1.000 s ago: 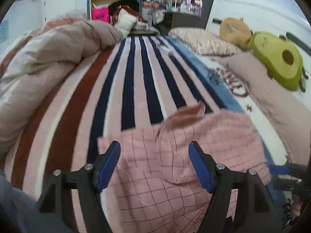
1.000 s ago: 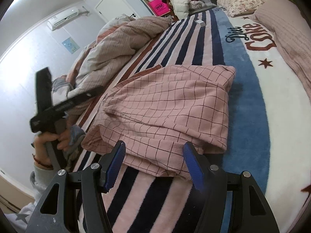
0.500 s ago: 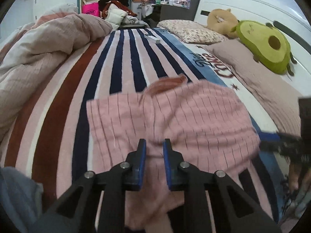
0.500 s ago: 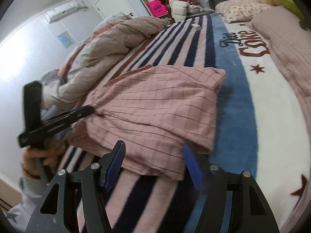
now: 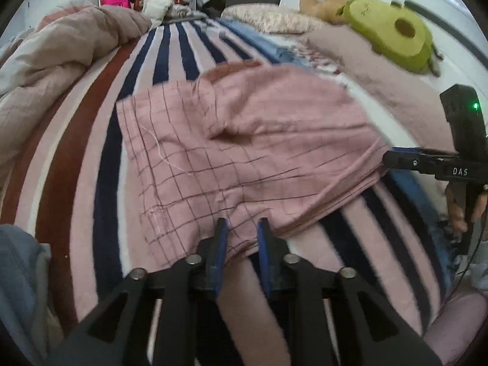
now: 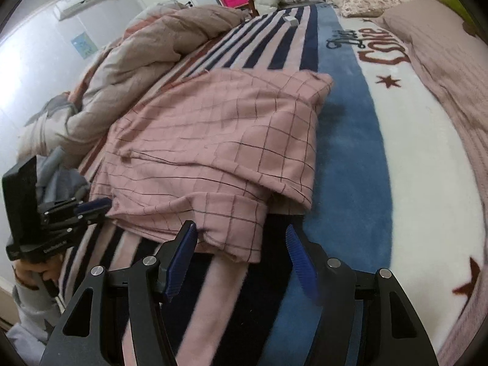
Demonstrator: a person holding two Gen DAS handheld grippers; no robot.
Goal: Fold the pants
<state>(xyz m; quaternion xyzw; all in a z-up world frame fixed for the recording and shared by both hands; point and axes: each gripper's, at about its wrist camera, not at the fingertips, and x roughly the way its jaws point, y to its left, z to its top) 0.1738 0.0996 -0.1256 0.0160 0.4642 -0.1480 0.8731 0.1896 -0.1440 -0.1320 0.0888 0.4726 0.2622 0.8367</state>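
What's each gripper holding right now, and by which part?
Left gripper: near edge of the pants lies between jaws that just opened slightly; grip cannot be told. Right gripper: open, holding nothing.

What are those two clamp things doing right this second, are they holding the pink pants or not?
Left gripper: jaws narrow and just reopening a little, pink checked pants hem between them; a firm grip cannot be told.
Right gripper: open, at the pants' edge, holding nothing.
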